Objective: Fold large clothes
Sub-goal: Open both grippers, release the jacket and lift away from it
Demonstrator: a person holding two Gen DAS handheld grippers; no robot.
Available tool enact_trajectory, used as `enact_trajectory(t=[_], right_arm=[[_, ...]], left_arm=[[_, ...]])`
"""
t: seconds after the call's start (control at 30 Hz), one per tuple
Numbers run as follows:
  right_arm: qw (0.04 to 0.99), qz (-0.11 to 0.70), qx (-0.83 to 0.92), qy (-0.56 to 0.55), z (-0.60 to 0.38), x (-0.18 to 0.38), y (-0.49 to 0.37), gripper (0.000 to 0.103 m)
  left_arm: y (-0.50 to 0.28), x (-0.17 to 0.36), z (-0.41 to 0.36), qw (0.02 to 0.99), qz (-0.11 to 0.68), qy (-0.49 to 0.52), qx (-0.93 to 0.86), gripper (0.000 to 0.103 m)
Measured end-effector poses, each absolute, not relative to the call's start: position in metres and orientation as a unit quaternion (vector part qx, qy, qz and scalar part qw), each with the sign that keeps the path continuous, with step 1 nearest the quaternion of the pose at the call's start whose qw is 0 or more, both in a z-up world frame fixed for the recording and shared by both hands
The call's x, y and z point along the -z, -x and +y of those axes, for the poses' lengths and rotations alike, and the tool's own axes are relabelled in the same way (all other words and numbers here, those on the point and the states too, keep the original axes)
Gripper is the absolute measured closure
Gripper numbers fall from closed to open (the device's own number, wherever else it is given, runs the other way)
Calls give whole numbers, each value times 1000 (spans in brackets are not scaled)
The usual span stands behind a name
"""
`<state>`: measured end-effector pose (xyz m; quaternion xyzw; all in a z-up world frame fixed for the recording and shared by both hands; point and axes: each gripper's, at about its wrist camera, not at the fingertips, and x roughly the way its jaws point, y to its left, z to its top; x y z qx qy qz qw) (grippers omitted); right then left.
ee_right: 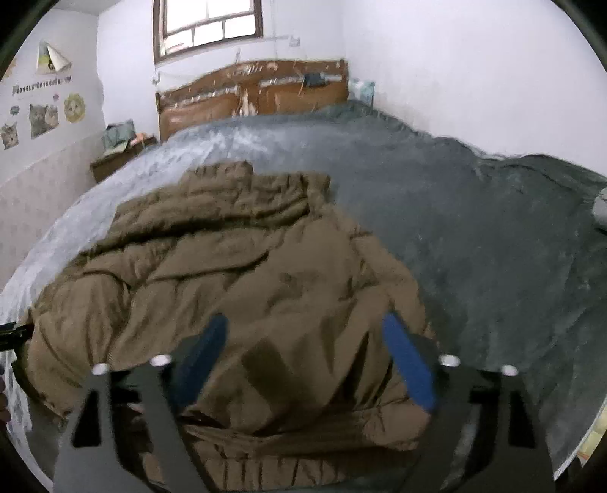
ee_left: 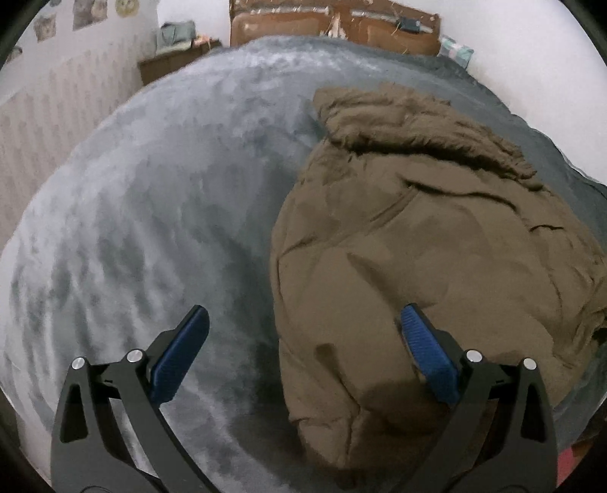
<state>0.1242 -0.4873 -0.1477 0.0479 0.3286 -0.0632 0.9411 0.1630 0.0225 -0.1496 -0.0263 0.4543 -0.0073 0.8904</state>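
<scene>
A large olive-brown padded jacket (ee_left: 417, 235) lies crumpled on a bed covered by a grey plush blanket (ee_left: 151, 189). Its fur-trimmed hood (ee_left: 417, 121) points toward the headboard. In the left wrist view my left gripper (ee_left: 303, 314) hangs open above the jacket's left edge: one blue pad is over the blanket, the other over the fabric. In the right wrist view the jacket (ee_right: 227, 265) fills the middle. My right gripper (ee_right: 305, 322) hovers over its near part, jaws apart, blurred, with nothing pinched between the pads.
The blanket (ee_right: 493, 246) spreads wide to the right of the jacket. A worn brown headboard (ee_right: 246, 94) stands at the far end under a window (ee_right: 208, 26). A low bedside cabinet (ee_right: 117, 155) with clutter sits by the left wall.
</scene>
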Motion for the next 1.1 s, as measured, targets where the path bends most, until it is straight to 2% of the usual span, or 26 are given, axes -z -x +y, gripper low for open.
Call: enact_trajectory(t=[0.03,0.23,0.4,0.53,0.6,0.67,0.73,0.9,1.1], right_arm=[[938,340,58,-44,-488,155,-127,43],[921,386,41,5,-497,209,-123,46],[926,376,24,-8,-507,214,-115,46],[937,348,31,-17,-502,208,-106,42],[944,328,31,-24,-501,201,-99,34],[950,309,36,-26,-500,194,-91,19],[955,291,56,-26,-503,189,-82,13],[959,262,88,-66,-522,187,-67,13],[954,269,89,-102,-540,198,-68,13]], left_arm=[[-164,154,22,889,456,27,5,3],[-155,172,16,891,454,-3,1,3],[-152,172,22,894,447,16,9,3],[-147,177,27,901,433,28,15,3],[-140,175,30,906,422,32,10,3],[-129,168,36,914,405,32,-1,3],[-121,164,40,918,396,30,-7,3],[-115,162,33,924,383,8,-20,3],[-118,180,36,913,402,66,-4,3]])
